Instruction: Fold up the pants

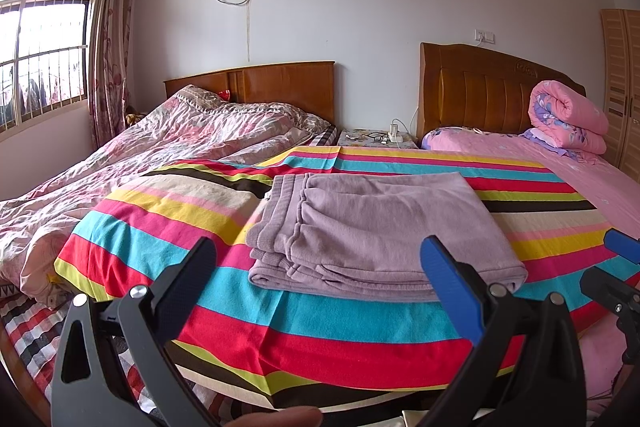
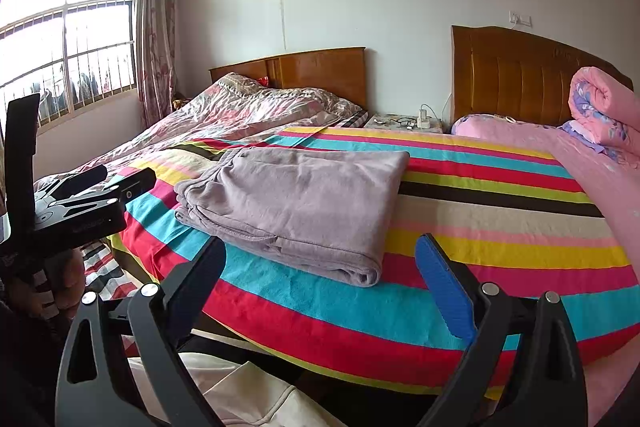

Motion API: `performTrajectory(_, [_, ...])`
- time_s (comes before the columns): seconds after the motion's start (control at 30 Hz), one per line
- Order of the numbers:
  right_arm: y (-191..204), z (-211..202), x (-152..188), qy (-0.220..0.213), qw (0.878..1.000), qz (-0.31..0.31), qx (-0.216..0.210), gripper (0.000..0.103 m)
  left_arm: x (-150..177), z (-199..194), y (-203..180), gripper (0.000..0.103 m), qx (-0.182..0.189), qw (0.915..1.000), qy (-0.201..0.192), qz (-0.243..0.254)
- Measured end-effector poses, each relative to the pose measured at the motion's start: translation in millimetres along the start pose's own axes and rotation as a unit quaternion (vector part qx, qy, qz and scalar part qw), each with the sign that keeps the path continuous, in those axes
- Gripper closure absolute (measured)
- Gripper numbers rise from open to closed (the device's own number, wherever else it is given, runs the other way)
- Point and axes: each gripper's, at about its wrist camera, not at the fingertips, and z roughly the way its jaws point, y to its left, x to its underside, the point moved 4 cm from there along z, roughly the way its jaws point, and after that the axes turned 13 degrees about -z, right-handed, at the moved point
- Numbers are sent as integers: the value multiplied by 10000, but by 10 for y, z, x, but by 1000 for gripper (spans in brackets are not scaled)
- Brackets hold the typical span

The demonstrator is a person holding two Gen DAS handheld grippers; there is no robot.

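Note:
Mauve pants (image 1: 372,231) lie folded into a flat rectangle on the striped sheet (image 1: 320,323), waistband at the left. They also show in the right wrist view (image 2: 296,203). My left gripper (image 1: 320,259) is open and empty, held just in front of the pants' near edge, apart from them. My right gripper (image 2: 320,259) is open and empty, in front of the pants' right corner. Its blue fingertip shows at the right edge of the left wrist view (image 1: 622,245). The left gripper's body shows at the left of the right wrist view (image 2: 80,203).
The striped sheet covers a bed with wooden headboards (image 1: 480,91). A crumpled floral quilt (image 1: 160,151) lies at the left, a rolled pink quilt (image 1: 568,117) at the back right. A nightstand (image 1: 376,139) with cables stands between the headboards. A window (image 1: 44,39) is at the left.

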Motion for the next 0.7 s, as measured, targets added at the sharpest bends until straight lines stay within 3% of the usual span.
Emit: performTrajectory(0.7, [6, 0, -3, 5, 10000, 4, -1, 11, -2, 1, 15, 1, -6, 10000, 3, -8])
